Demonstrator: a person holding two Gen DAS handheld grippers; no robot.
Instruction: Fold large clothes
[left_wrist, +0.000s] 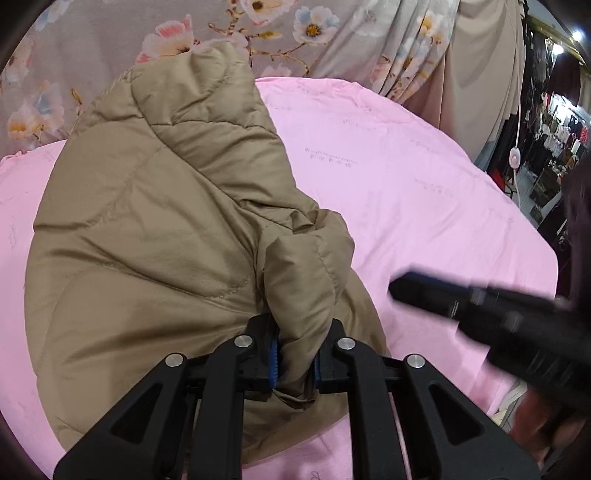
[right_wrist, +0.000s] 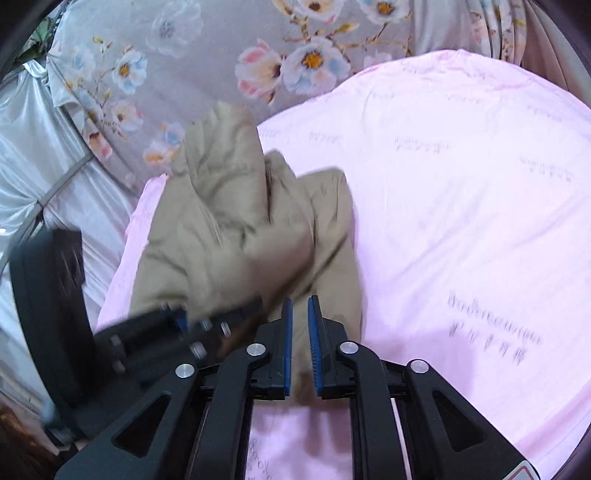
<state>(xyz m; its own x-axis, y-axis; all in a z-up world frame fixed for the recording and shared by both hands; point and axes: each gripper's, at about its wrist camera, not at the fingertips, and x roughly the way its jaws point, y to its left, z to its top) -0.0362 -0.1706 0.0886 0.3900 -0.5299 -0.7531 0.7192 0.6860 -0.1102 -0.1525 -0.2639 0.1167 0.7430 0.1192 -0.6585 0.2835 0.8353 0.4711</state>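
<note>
The left hand-held gripper (left_wrist: 295, 354) is clamping a bunched fold of the tan padded jacket (left_wrist: 155, 236), which is lying on the pink sheet (left_wrist: 406, 177), probably to carry that edge across. The right hand-held gripper (right_wrist: 300, 343) is hovering just beside it, pads slightly apart and gripping nothing.

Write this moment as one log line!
left gripper: shut on coat | right gripper: open, empty, over coat | coat bunched on pink sheet
</note>
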